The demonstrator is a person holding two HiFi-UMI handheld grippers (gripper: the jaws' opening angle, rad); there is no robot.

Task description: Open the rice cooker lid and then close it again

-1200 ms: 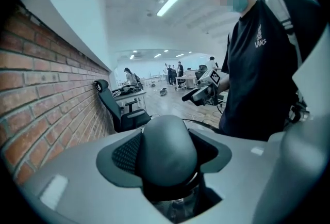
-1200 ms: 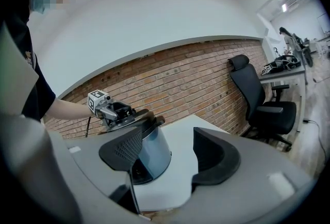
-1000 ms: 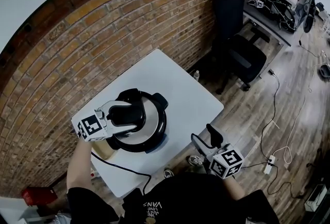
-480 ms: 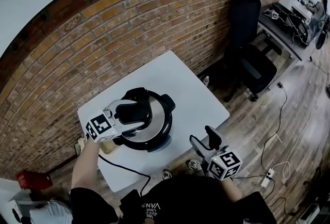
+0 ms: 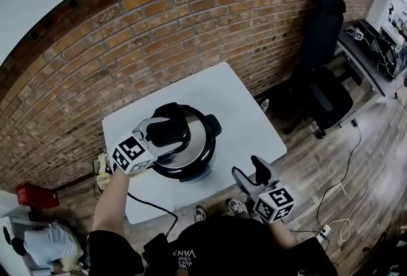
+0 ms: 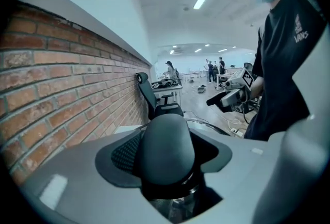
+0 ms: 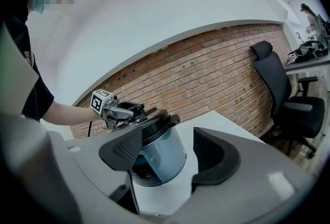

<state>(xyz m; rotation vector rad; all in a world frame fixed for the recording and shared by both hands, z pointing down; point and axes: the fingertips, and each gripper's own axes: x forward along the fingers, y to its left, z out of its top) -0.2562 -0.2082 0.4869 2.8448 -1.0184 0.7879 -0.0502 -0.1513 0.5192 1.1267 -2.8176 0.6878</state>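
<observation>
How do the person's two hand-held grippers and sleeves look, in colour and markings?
Both the left gripper and right gripper have grey bodies, dark padded jaws and a white cube with black square markers. The person wears a black short-sleeved T-shirt.

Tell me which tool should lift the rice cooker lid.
Left. The left tool is closed on the lid handle; the right tool hangs open and empty, away from the rice cooker.
</observation>
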